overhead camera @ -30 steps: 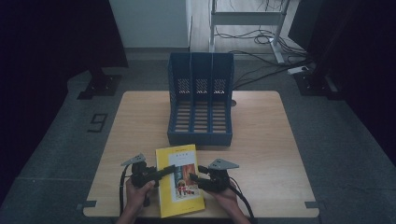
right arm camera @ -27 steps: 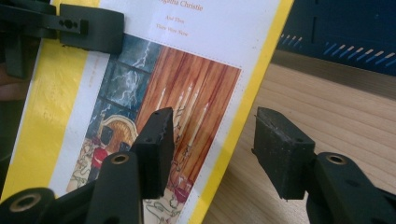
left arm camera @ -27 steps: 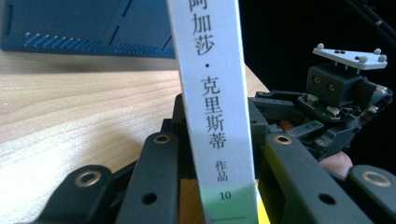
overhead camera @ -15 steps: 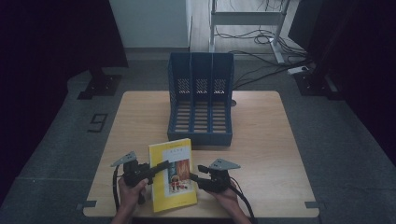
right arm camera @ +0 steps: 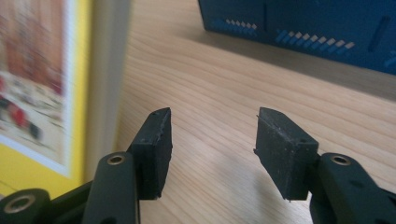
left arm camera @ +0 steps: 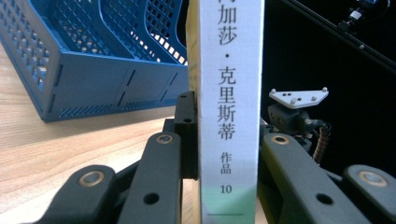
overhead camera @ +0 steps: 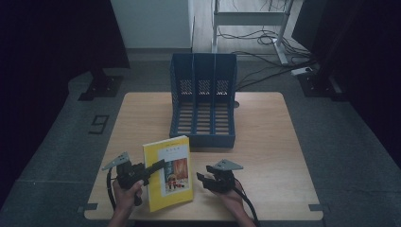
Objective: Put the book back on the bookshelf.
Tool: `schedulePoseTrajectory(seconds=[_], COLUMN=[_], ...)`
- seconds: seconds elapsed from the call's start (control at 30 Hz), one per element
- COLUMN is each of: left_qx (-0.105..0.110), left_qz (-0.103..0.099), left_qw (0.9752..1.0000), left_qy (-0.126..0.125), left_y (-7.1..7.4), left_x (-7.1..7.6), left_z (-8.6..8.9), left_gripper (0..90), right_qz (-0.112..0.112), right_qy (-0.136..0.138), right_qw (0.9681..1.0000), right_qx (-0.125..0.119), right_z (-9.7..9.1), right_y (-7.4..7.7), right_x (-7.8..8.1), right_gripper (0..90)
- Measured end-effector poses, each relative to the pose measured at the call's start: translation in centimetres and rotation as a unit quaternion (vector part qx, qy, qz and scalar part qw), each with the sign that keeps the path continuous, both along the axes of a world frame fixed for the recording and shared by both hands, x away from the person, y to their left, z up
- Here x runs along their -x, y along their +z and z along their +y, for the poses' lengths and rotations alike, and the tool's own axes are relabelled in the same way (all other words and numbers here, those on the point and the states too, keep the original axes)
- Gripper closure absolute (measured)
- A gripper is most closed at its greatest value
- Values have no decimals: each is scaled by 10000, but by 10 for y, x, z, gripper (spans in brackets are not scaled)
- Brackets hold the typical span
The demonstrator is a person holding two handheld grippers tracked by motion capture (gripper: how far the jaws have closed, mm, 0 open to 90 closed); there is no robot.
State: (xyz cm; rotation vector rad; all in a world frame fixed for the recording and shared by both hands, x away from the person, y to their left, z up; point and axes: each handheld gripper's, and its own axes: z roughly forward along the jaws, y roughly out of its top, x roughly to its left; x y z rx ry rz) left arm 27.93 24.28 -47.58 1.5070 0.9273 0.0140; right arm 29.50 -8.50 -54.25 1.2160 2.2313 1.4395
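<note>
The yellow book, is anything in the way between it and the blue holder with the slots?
Nothing visible is. The yellow book, clamped by its spine in the left hand-held gripper, has bare wooden table between it and the blue file holder, whose slots look empty.

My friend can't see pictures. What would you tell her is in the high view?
A person's left tongs grip a yellow paperback book, lifting its spine side off a light wooden table. The right tongs rest open beside the book, holding nothing. Farther back stands a blue plastic three-slot file rack.
</note>
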Motion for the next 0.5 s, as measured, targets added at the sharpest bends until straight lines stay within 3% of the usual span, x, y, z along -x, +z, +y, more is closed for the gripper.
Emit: schedulePoseTrajectory(seconds=[0.2, 0.5], left_qx=[26, 124], left_qz=[43, 161], left_qw=[9999, 9995], left_qy=[93, 246], left_y=[-1, 0], left_x=[-4, -10], left_z=[3, 3], left_gripper=[754, 754], right_qz=[145, 57], right_qy=[-181, -260], right_qw=[9994, 9977], right_qx=[256, 622], right_z=[1, -7], right_y=[-7, -8], right_x=[-3, -6], right_gripper=[441, 425])
